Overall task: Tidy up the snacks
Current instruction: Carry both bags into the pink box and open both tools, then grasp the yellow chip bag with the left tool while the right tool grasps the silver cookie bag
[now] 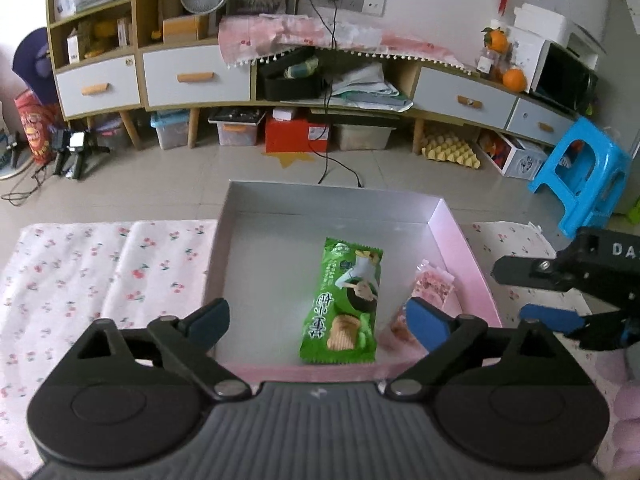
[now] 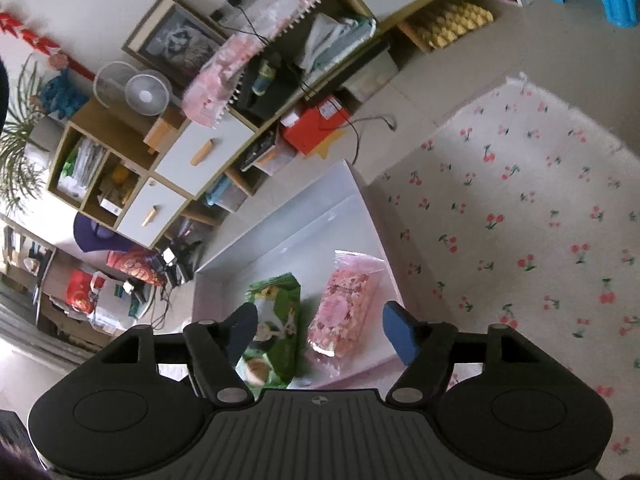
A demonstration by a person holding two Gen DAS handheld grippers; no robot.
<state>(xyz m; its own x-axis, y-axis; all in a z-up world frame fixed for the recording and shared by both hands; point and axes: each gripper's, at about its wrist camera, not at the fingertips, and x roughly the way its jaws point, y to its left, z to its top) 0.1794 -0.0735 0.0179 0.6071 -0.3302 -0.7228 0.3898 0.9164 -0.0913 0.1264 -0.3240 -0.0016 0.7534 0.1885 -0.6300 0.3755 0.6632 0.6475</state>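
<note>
Left gripper (image 1: 318, 320): jaws spread wide, empty, at lower centre over the box (image 1: 468, 256). Right gripper (image 2: 320, 328): jaws apart, empty. Green snack packet (image 1: 344, 304) and pink snack packet (image 1: 424, 292) lie side by side inside the box, centre frame.

My left wrist camera sits close above the near edge of the open box (image 1: 460, 236), level, facing the cabinet wall. My right wrist camera looks down close from the box's right side, rolled. Both share the box interior and cherry-print cloth (image 2: 520, 200).
</note>
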